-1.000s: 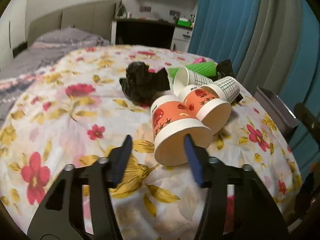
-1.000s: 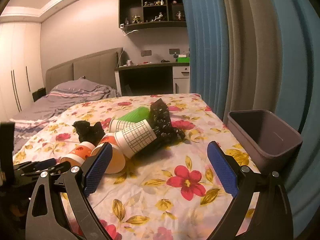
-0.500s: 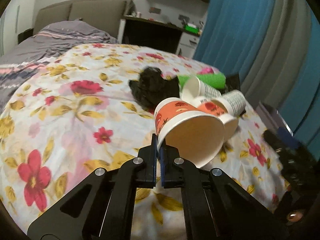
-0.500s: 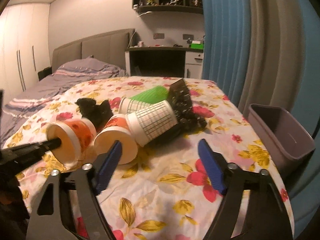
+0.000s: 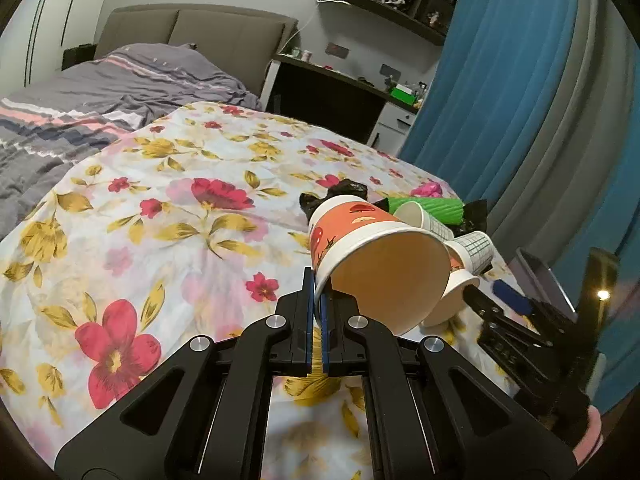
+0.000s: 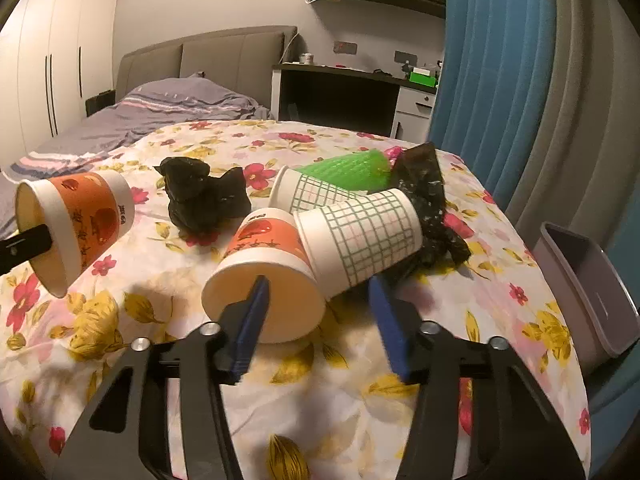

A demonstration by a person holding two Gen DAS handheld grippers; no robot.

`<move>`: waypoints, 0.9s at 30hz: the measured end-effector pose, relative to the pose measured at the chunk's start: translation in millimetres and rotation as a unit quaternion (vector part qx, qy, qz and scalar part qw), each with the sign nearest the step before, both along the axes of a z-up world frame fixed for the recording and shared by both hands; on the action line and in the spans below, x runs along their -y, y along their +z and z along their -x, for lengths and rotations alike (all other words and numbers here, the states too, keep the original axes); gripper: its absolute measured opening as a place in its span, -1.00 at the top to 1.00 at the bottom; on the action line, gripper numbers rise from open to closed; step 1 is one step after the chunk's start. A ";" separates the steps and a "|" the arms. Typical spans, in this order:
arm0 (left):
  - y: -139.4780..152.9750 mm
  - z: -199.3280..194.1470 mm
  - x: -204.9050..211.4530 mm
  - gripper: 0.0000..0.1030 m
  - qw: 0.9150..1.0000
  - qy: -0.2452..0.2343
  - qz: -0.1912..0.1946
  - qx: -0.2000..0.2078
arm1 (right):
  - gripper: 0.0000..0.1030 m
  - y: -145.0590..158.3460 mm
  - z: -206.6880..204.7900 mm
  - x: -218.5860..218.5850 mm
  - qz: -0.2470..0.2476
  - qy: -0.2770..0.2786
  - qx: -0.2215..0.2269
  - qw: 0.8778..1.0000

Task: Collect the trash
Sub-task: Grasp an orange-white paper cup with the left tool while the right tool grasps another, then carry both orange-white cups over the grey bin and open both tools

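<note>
Trash lies heaped on the flowered bedspread (image 6: 160, 248), and the coming move turns on the second orange-and-white paper cup (image 6: 266, 268). It lies on its side, its long axis running away from the right gripper (image 6: 316, 312) toward the heap, its open mouth facing the tool. The left blue pad sits in front of that mouth, perhaps just inside the rim, and the right pad stands clear beyond the rim, under the green-grid white paper cup (image 6: 360, 236) that leans on it. The jaws, about half spread, have just been closing and do not yet press on the wall; blur on the right pad makes the contact hard to read. That hand points down at the bed at a moderate slant, and it is much the nearer to this cup.

The left gripper (image 5: 318, 300) is pinched tight on the rim of the first orange-and-white paper cup (image 5: 360, 240) and holds it clear of the bedspread, mouth toward the camera; the other view shows it off to the left, apart from the heap.

Behind lie another grid cup (image 6: 304, 190), a green ribbed cup (image 6: 344, 170) and two crumpled black plastic bags (image 6: 200, 196) (image 6: 430, 200). The grey plastic bin (image 6: 592, 280) stands off the bed's right edge, nearer the right hand, and both cups presumably go there.
</note>
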State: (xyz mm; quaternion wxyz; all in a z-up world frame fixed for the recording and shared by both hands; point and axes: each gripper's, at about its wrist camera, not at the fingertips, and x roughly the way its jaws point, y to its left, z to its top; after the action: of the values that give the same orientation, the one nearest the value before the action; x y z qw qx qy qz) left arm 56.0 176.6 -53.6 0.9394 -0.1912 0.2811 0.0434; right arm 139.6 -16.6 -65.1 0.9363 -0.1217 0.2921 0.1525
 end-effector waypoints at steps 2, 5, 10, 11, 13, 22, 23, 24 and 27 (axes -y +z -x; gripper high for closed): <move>-0.1 -0.2 -1.6 0.97 1.000 -0.002 0.002 0.002 | 0.41 -1.4 -2.8 -3.0 0.004 0.004 -0.006 1.000; -1.2 -1.2 -3.3 0.97 1.000 -0.005 0.007 0.001 | 0.67 -1.3 -3.6 -4.8 0.005 0.007 -0.005 1.000; -2.6 -3.2 -4.1 0.97 1.000 -0.006 0.009 0.000 | 0.93 1.1 1.7 -4.9 0.000 0.020 0.003 1.000; -3.1 -3.5 -3.9 0.97 1.000 -0.006 0.009 0.000 | 0.93 2.1 3.9 -5.0 -0.001 0.023 0.006 1.000; -2.9 -3.4 -3.8 0.97 1.000 -0.006 0.009 0.001 | 0.93 4.5 9.6 -3.5 -0.006 0.030 0.011 0.999; 2.1 -1.0 2.5 0.97 1.000 -0.005 0.003 0.008 | 0.93 22.4 52.3 17.7 -0.046 0.051 0.034 0.997; 3.3 -0.5 4.5 0.97 1.000 -0.006 0.002 0.009 | 0.93 26.0 57.9 23.8 -0.053 0.049 0.038 0.997; 4.6 0.1 6.7 0.97 1.000 -0.007 0.002 0.011 | 0.93 27.9 60.3 27.5 -0.057 0.047 0.039 0.996; 8.7 1.8 14.8 0.97 1.000 -0.011 -0.002 0.013 | 0.93 37.9 67.6 44.3 -0.078 0.033 0.046 0.995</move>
State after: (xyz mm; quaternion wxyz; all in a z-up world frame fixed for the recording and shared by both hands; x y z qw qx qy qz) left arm 54.3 161.8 -45.0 0.9438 -0.1865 0.2710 0.0310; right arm 72.0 -60.8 -27.2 0.9500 -0.0648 0.2313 0.1995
